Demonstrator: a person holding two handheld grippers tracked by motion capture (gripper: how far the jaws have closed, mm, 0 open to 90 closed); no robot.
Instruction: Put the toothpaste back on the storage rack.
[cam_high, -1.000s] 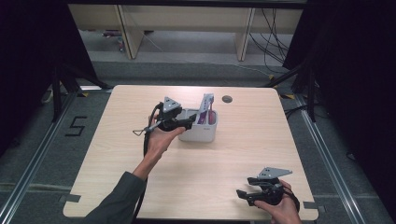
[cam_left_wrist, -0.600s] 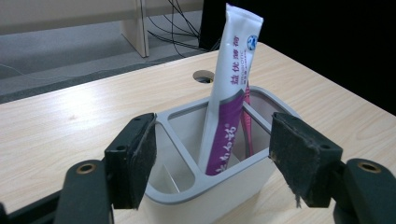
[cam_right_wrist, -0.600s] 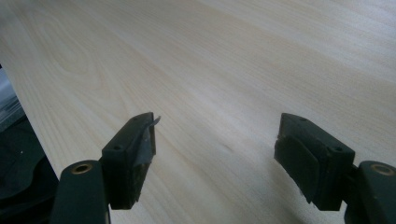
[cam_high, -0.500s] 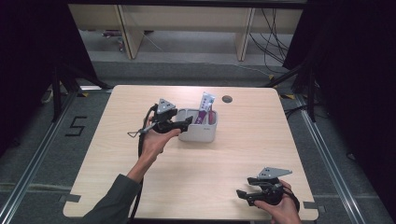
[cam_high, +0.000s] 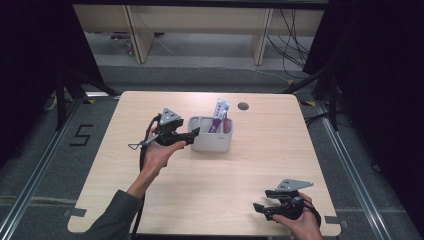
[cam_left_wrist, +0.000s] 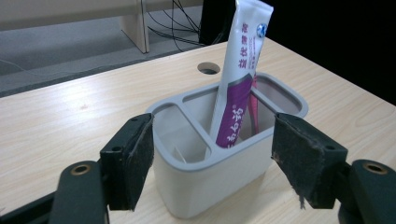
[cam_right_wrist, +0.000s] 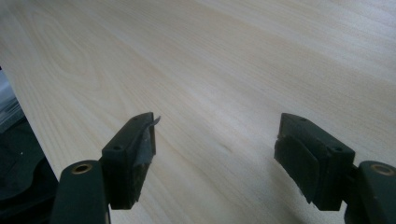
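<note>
Left gripper (cam_high: 192, 135) had drawn back from grey holder (cam_high: 212, 142), jaws just opening, spread astride it, toothpaste tube (cam_left_wrist: 238, 79) upright inside, right gripper (cam_high: 259, 207) wide open, empty, over worktop (cam_high: 225, 175).

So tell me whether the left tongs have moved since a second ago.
Yes. The left tongs have backed off leftward from the grey holder, jaws opening, nothing gripped.

A pale wooden worktop (cam_high: 215, 200) stood on grey floor (cam_high: 75, 165). Beyond the worktop ran a light wooden bench (cam_high: 200, 20) with cables (cam_high: 292, 45) beneath; black curtains (cam_high: 380, 75) flanked the worktop, a floor-marked "5" (cam_high: 82, 135) left of it.
</note>
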